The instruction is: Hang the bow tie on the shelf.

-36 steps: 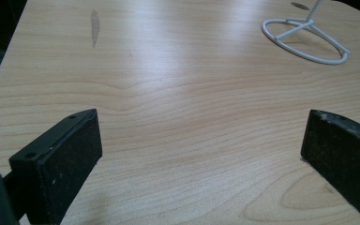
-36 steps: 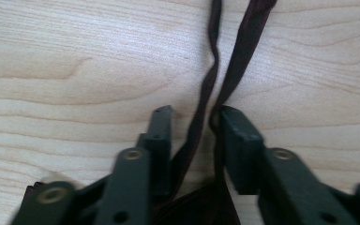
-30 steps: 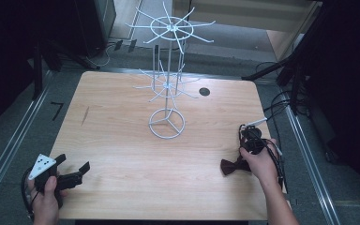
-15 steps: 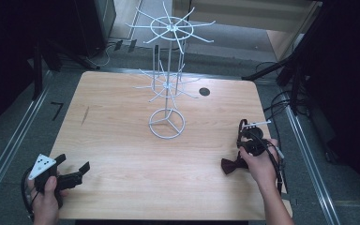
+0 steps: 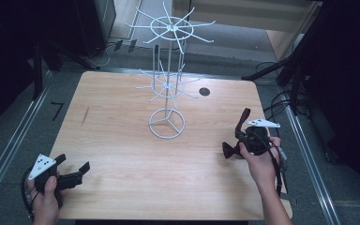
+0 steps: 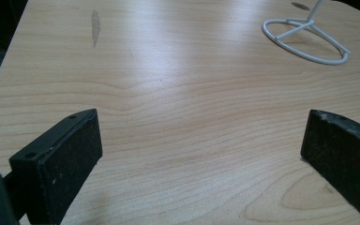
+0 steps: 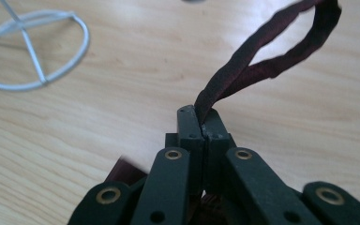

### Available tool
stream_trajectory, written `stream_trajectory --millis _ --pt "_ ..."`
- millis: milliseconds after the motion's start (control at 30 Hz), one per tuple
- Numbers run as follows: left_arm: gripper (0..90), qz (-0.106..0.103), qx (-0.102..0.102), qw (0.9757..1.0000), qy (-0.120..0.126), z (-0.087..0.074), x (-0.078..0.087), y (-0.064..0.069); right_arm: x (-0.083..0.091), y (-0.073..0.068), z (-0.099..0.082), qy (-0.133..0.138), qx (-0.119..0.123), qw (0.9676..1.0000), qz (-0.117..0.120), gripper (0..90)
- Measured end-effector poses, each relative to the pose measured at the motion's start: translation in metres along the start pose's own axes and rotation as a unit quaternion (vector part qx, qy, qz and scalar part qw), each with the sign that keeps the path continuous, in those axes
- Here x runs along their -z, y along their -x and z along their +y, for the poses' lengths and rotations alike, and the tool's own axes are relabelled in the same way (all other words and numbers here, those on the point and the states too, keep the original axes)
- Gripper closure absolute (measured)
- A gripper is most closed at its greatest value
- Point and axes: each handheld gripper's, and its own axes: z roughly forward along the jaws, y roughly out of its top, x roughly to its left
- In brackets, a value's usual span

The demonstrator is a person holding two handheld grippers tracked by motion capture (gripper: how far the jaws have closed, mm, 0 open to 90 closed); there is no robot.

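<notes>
Presently the right gripper [image 7: 201, 123] is clamped on a dark fabric loop [image 7: 281, 51], lifted clear of the table [image 5: 122, 122]. The left gripper [image 6: 201, 145] gapes wide, empty. The wire rack [image 5: 168, 84] carries nothing (hanging, presumably, remains).

We see the wooden table [image 5: 122, 122] evenly lit from above while its surroundings sink into near-black. In the left gripper view a pale sheen of glare crosses the far tabletop — the grain stays sharp. In the right gripper view the wire stand [image 7: 33, 51] goes soft, and the near linkage blurs — shadows stay faint.
</notes>
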Motion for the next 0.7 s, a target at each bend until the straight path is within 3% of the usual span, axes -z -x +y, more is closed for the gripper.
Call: stream_trajectory --millis 200,300,333,400,533,667,700 --pt "0.0 0.0 0.001 1.0 0.0 0.0 0.0 0.0 0.011 -0.008 0.005 0.071 0.01 0.9974 0.005 90.0" --pt "0.0 0.0 0.001 1.0 0.0 0.0 0.0 0.0 0.016 -0.013 0.006 0.111 0.023 0.9935 0.006 90.0" --pt "0.0 0.0 0.001 1.0 0.0 0.0 0.0 0.0 0.016 -0.013 0.006 0.111 0.023 0.9935 0.006 90.0" --pt "0.0 0.0 0.002 1.0 0.001 0.0 0.0 0.0 0.02 -0.02 0.007 0.145 0.041 0.9885 0.005 90.0" --pt "0.0 0.0 0.002 1.0 0.002 0.0 0.0 0.0 0.021 -0.026 0.008 0.165 0.06 0.9845 0.004 90.0" --pt "0.0 -0.001 0.003 1.0 0.003 0.0 0.0 0.0 0.023 -0.037 0.011 0.191 0.081 0.9782 0.002 90.0" --pt "0.0 -0.001 0.003 1.0 0.003 0.0 0.0 0.0 0.023 -0.037 0.011 0.191 0.081 0.9782 0.002 90.0"
